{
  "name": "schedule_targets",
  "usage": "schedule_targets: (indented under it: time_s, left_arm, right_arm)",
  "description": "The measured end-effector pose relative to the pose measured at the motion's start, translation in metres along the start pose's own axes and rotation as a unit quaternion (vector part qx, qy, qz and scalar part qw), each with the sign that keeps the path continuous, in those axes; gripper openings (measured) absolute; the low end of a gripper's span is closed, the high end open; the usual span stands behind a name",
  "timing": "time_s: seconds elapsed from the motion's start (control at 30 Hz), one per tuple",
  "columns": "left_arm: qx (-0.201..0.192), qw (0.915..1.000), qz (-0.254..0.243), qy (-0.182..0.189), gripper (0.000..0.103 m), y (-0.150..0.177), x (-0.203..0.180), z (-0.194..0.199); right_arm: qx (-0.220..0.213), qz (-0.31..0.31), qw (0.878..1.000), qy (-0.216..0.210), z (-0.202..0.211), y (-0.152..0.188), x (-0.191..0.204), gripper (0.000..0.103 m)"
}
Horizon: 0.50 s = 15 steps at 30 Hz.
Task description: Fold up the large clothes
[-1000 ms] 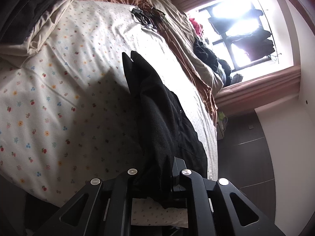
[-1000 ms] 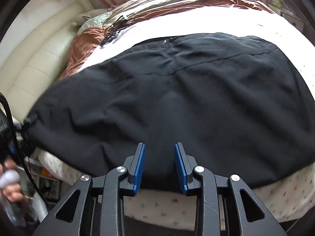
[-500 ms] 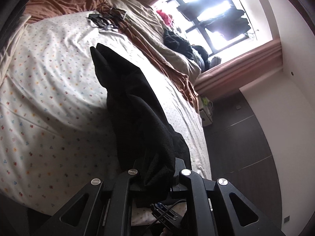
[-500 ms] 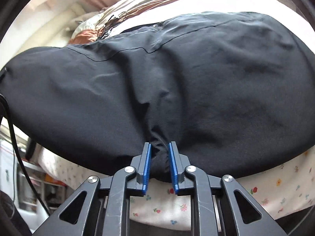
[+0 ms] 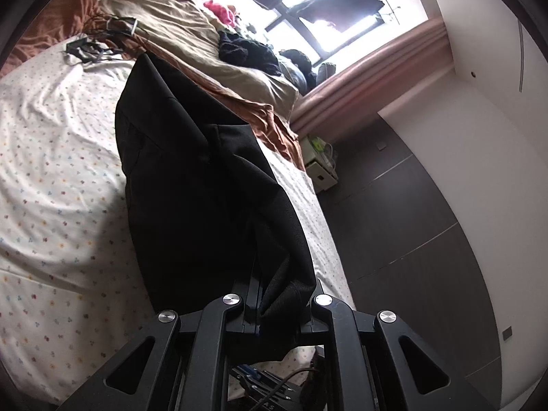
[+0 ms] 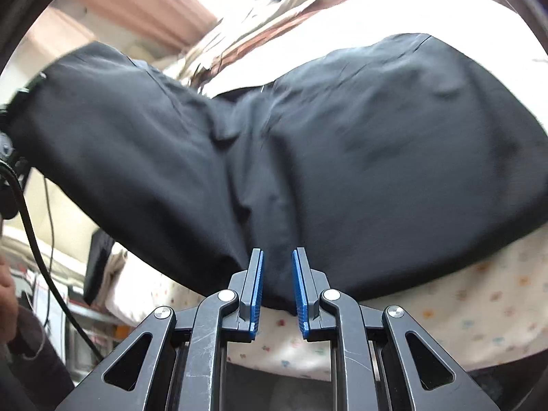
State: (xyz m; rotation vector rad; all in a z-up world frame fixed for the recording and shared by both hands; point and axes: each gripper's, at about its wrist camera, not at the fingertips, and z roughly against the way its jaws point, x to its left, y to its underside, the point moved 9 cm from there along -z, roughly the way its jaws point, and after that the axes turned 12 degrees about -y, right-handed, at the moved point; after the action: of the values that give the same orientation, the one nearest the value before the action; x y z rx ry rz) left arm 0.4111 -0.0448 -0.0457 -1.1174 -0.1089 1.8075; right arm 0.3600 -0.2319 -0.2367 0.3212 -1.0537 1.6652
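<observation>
A large black garment (image 5: 191,178) lies along the flowered bed sheet (image 5: 51,157). My left gripper (image 5: 274,294) is shut on its near end, and the cloth bunches between the jaws and hangs over them. In the right wrist view the same black garment (image 6: 342,144) spreads wide, its left part lifted off the bed. My right gripper (image 6: 276,274) is shut on the garment's near edge, and a fold of cloth runs down between the blue pads (image 6: 257,284).
Brown and beige bedding (image 5: 212,54) is piled at the far side of the bed, with dark clothes (image 5: 246,51) under the window. Cables and a small device (image 5: 99,37) lie at the head. A dark floor (image 5: 394,226) and a white box (image 5: 320,171) are on the right.
My right gripper closed on the garment's near edge. Both grippers have lifted their ends, so the left part of the garment has risen off the bed.
</observation>
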Motion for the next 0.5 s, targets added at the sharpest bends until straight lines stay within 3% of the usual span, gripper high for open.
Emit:
schedule_targets:
  time_s: [0.27,0.5]
  left_arm:
    - [0.042,0.9982,-0.040,0.013,0.012,0.007,-0.044,-0.051]
    - [0.099,0.9929,-0.067,0.004,0.012,0.029,-0.068,-0.121]
  right_arm:
    - [-0.080,-0.026,0.996,0.024,0.075,-0.026,-0.030,0.018]
    - [-0.120,-0.060,0.989,0.059,0.125,-0.020,-0.065,0.018]
